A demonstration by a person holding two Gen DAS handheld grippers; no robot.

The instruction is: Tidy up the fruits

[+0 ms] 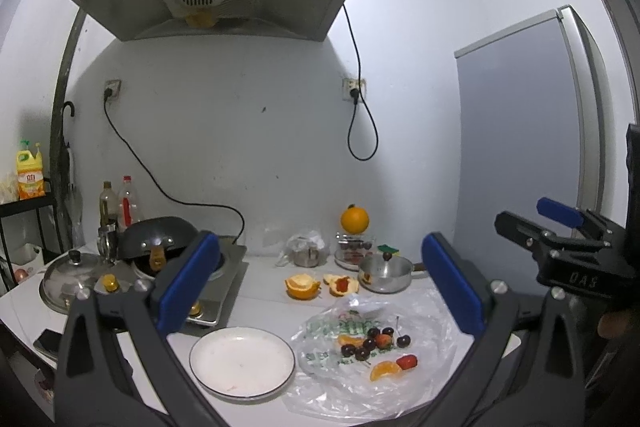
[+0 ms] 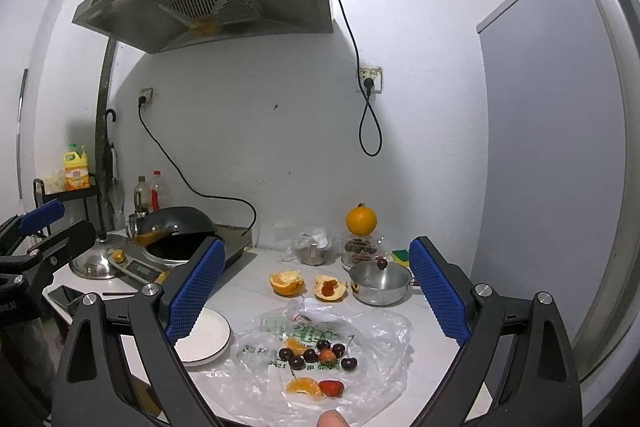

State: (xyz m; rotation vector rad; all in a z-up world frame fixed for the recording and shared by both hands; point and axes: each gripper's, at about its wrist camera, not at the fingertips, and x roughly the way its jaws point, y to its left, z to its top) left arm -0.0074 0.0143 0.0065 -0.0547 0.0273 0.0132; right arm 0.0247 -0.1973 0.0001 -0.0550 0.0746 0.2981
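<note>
The fruits lie low and centre in both views on a crumpled clear plastic bag [image 1: 372, 379] spread on the table [image 1: 264, 291]: a cluster of dark cherries [image 1: 366, 341], a strawberry [image 1: 407, 361] at the near edge, and an orange segment [image 1: 385, 371] touching it. All look light, soft and easily bruised; the cherries are round and glossy and would likely roll or slip, so a gentle pinch across the body seems safer than the thin stems. The segment is squashy and best taken across its thicker back, and the thin bag may lift with whatever is picked up. Just left of the bag sits an empty white plate [image 1: 242, 361], the likely destination. The left gripper [image 1: 316, 279] and right gripper [image 2: 316, 287] both hover above with fingers wide apart, holding nothing. Further back, peeled orange halves [image 2: 286, 282], a small steel pot [image 2: 380, 283] and a whole orange [image 2: 361, 220] stand near the wall. The plate's left side is hidden in the right wrist view, and the bag's print is illegible.
</note>
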